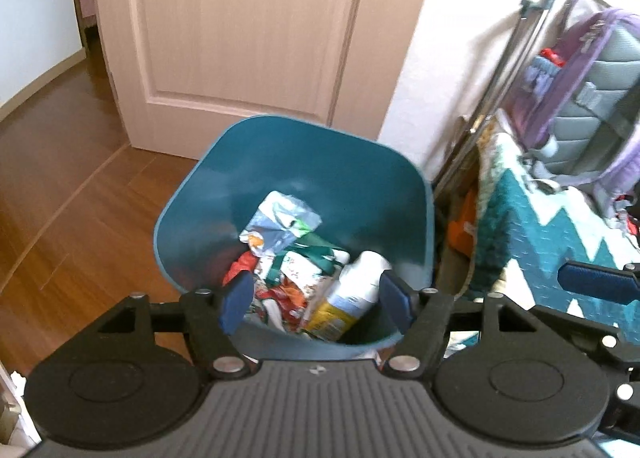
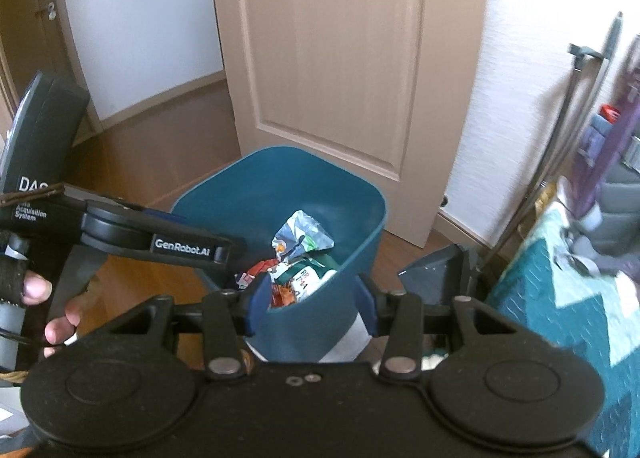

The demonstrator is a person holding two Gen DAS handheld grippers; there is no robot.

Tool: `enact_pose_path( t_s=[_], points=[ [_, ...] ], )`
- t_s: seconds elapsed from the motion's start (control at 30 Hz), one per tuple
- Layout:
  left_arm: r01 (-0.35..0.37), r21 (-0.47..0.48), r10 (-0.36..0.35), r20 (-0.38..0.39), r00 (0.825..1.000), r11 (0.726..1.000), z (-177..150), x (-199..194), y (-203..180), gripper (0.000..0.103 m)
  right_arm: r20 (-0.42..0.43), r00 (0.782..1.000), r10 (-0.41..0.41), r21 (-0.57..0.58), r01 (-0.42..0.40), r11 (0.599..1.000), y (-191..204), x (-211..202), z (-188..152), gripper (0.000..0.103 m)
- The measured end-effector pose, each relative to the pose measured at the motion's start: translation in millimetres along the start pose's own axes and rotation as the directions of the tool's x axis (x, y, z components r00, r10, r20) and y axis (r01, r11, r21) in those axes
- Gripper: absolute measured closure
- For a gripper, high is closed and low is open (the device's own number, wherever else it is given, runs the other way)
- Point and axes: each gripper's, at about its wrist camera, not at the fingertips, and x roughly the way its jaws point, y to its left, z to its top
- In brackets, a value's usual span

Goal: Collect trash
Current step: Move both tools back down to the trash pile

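Teal bin (image 1: 296, 162): on wood floor (image 1: 72, 186) before closed door (image 1: 248, 30), mouth open for drops. Contents: crumpled wrappers (image 1: 282, 220), white spray can (image 1: 354, 290), lying loose, heaped near wall. Left gripper (image 1: 316, 300): jaws apart, empty, poised above rim, likely post-release. Right gripper (image 2: 312, 304): apart, empty, nearer. Bin base, lower trash: hidden. Right edge, bedding (image 1: 520, 226), backpack (image 1: 592, 98): cut off, blurred.
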Motion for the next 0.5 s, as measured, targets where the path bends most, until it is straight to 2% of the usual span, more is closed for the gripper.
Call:
enact_pose_path(
  t_s=[0.13, 0.37, 0.43, 0.5],
  points=[
    [0.028, 0.032, -0.028, 0.027, 0.999, 0.999, -11.0, -27.5, -20.8, 0.029, 0.021, 1.000, 0.000, 0.021, 0.000, 1.000, -8.9, -31.5, -14.0, 0.056],
    [0.080, 0.052, -0.083, 0.051, 0.995, 0.995, -38.9, -69.3, -56.9, 0.028, 0.047, 0.999, 0.000, 0.054, -0.002, 0.999, -26.2, -78.6, -41.6, 0.055],
    [0.094, 0.050, -0.097, 0.060, 0.993, 0.994, -47.6, -78.9, -64.6, 0.022, 0.057, 0.998, -0.005, 0.066, 0.001, 0.998, -30.7, -89.9, -49.0, 0.054],
    [0.107, 0.051, -0.110, 0.068, 0.992, 0.993, -56.2, -87.5, -72.3, 0.022, 0.063, 0.998, -0.007, 0.076, 0.002, 0.997, -33.7, -103.1, -57.0, 0.054]
  ],
)
